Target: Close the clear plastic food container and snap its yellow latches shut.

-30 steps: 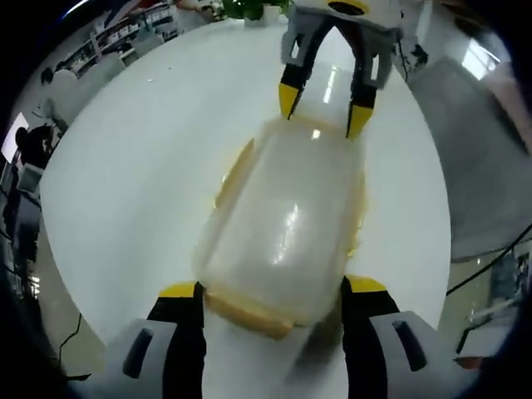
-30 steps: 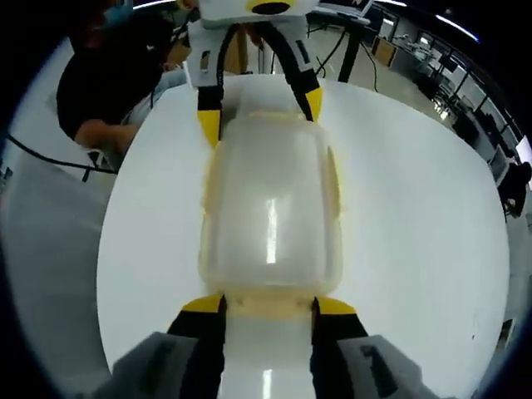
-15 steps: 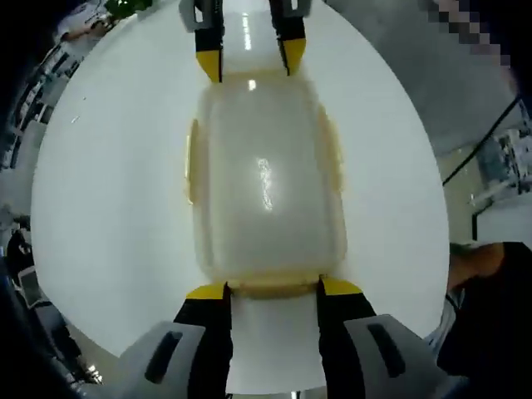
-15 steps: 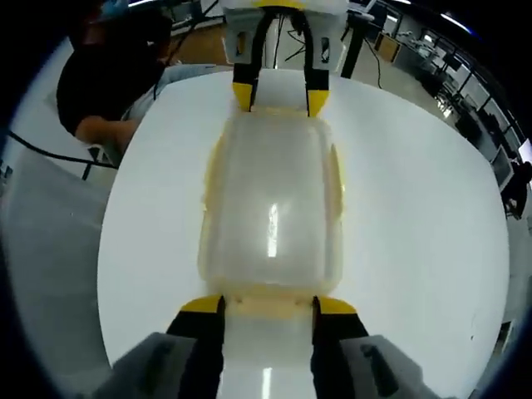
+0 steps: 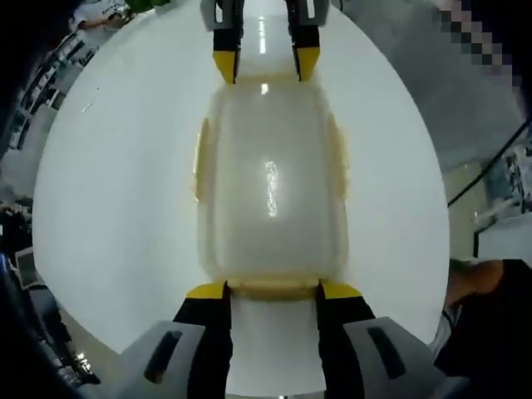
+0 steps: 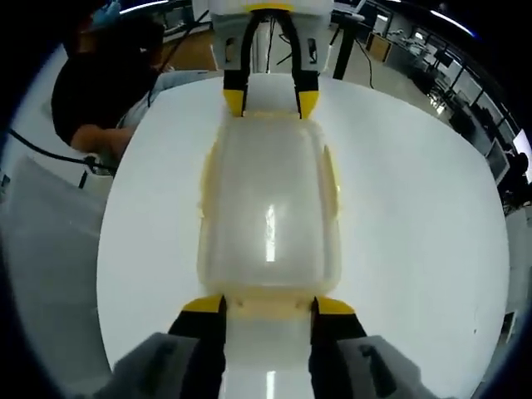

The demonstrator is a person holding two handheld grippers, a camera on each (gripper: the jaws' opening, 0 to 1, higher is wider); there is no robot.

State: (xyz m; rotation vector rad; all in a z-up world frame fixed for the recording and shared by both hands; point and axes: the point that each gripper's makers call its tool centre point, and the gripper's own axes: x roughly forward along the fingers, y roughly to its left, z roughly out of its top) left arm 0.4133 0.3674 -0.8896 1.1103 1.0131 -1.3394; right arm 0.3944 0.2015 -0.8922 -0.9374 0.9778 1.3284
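Container [image 5: 270, 179] lidded on the white table [image 5: 116, 191], my grippers at both ends.
Left gripper [image 5: 273, 290] and right gripper [image 6: 268, 306] both spread wide, tips beside the end latches.

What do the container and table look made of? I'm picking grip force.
The container looks like cloudy translucent plastic, glossy, with a light streak on its lid; yellowish latches also seem plastic. The table is smooth glossy white, possibly laminate.
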